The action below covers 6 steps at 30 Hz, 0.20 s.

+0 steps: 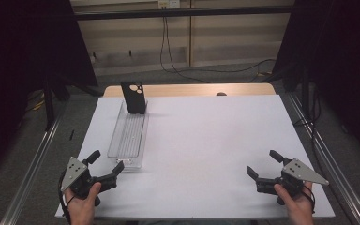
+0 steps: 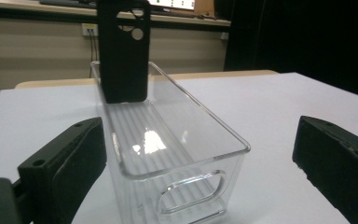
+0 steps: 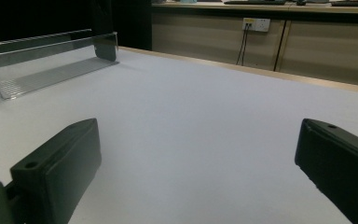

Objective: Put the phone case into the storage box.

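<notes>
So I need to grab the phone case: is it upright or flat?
Upright: the case stands on end, leaning against the bin's far wall.

The high camera is looking forward and down on my table [image 1: 206, 140] from above my side. My left gripper's camera is sitting low, facing the clear bin [image 2: 168, 140] close up. My right one is seeing that same bin [image 3: 46, 65] far off leftward.

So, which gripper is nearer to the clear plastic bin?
Left. The left gripper sits open just at the near end of the clear bin; the right gripper is far across the table.
</notes>
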{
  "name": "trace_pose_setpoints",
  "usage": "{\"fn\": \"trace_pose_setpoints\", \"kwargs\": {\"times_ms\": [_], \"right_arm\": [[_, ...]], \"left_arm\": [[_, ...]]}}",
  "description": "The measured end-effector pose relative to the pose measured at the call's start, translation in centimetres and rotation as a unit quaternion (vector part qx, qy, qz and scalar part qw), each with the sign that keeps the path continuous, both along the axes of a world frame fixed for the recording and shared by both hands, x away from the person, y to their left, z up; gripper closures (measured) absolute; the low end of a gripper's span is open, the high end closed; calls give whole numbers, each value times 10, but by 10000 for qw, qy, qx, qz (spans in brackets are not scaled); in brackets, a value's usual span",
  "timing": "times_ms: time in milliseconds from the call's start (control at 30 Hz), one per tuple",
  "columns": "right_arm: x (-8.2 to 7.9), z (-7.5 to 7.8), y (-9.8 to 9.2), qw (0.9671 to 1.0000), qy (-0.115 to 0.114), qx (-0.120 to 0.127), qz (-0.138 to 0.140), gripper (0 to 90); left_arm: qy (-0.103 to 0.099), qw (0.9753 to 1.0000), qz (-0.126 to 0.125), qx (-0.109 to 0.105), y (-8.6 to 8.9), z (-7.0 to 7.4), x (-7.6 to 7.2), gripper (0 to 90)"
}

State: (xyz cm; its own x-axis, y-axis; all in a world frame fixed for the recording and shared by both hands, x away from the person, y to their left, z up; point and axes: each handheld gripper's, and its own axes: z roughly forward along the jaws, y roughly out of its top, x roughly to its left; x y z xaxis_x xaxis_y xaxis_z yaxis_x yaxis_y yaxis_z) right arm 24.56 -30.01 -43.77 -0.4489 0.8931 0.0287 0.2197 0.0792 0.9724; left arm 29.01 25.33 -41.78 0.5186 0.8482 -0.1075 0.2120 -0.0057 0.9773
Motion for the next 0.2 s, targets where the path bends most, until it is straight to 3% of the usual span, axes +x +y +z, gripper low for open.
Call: {"fn": "trace_pose_setpoints", "kwargs": {"times_ms": [100,200], "right_arm": [[1,0,0,10000,21,1,-1,1],[1,-1,0,10000,25,28,-3,1]], "left_arm": [[-31,9999,-145,-70,1,0,2,21],[59,9998,-172,84,-1,-2,4,21]]}}
